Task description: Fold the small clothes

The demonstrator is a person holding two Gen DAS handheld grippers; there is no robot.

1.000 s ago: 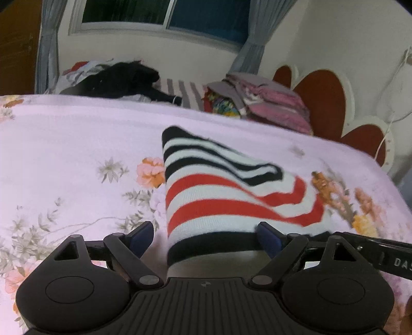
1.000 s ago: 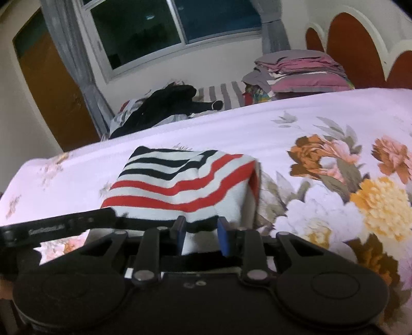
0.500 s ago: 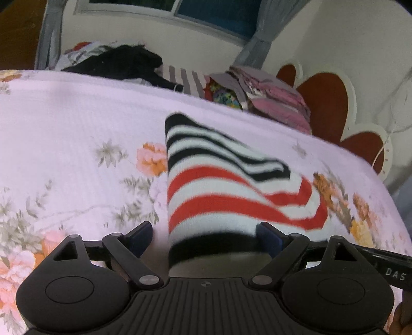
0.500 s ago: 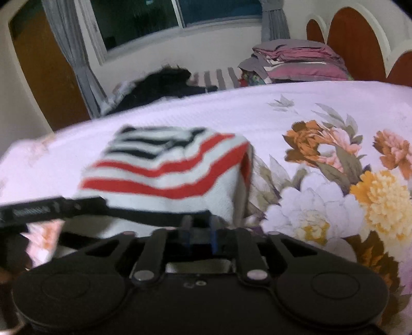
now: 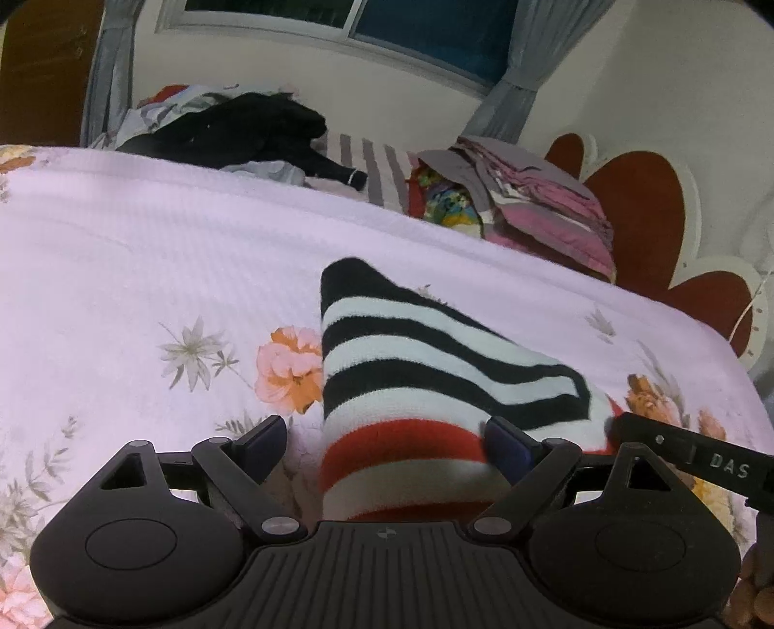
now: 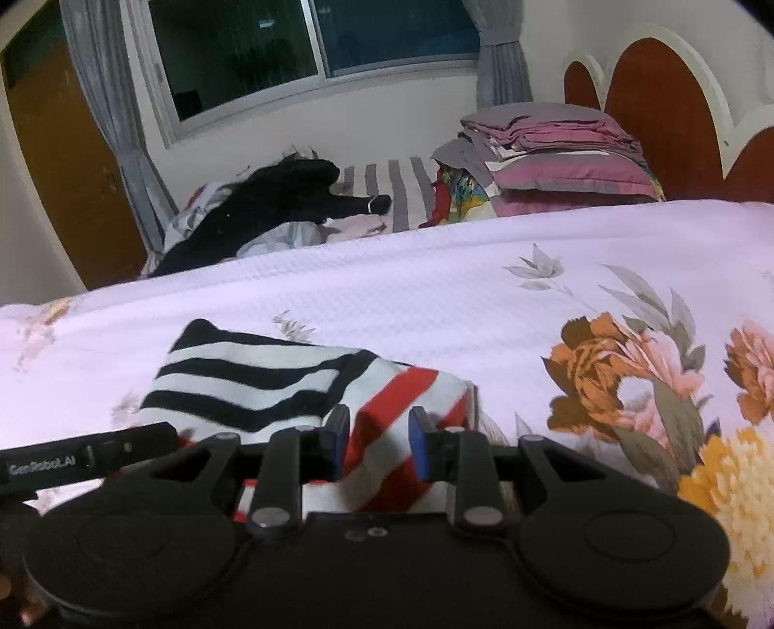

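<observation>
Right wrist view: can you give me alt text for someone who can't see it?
The right gripper pinches a raised fold of a red, black and white striped garment lying on a floral bedspread. Behind are a folded bedding stack, dark clothes and a window.

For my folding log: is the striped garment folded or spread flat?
Folded: the black-striped part of the garment lies doubled over the red-striped layer beneath.

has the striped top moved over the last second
Yes. In the left wrist view the striped top now has more of its red stripes folded under its near edge, while its far black corner stays put on the floral bedspread.
</observation>
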